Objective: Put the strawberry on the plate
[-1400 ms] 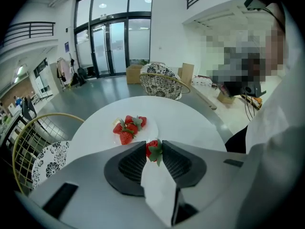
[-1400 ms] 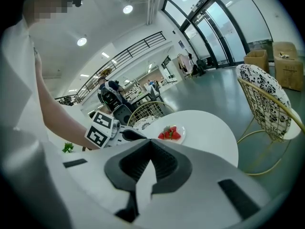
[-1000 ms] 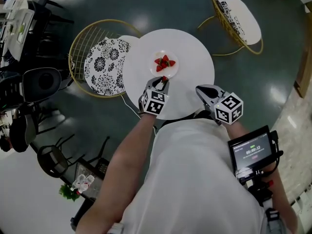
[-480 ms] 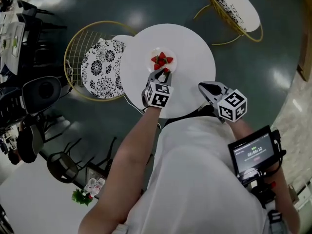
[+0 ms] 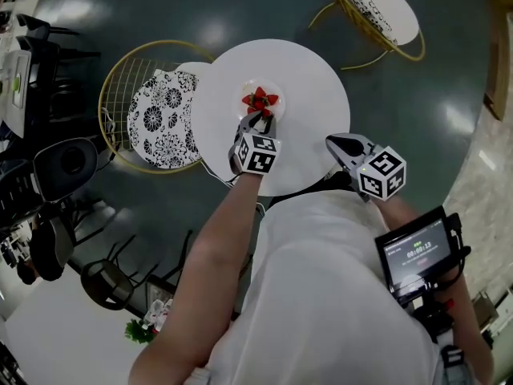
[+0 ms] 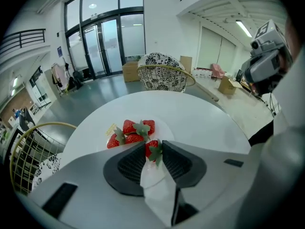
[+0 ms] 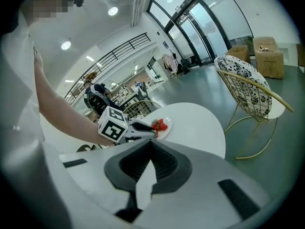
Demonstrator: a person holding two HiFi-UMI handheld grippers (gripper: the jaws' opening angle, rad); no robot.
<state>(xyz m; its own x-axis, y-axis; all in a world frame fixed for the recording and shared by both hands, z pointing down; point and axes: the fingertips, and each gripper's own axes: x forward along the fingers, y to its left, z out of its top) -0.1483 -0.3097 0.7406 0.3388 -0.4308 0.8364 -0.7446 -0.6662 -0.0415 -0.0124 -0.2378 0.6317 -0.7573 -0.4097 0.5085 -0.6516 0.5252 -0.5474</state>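
My left gripper (image 5: 256, 122) is shut on a red strawberry (image 6: 152, 149) with green leaves, pinched between its dark pads. It holds the berry at the near rim of the small white plate (image 6: 165, 127). On that plate (image 5: 243, 95) lie three more strawberries (image 6: 129, 131) in a cluster (image 5: 259, 100). My right gripper (image 5: 332, 144) hovers over the near right edge of the table, apart from the plate, jaws shut with nothing between them. The right gripper view shows the left gripper (image 7: 153, 130) reaching the plate (image 7: 167, 124).
The plate stands on a round white table (image 5: 313, 95). A gold wire chair with a patterned cushion (image 5: 156, 119) is at the table's left, and another chair (image 5: 373, 6) stands further back right. A small screen (image 5: 413, 251) hangs by my right arm.
My left gripper has moved forward with the strawberry, from the table's near part to the plate's near rim. The right gripper has stayed roughly where it was.
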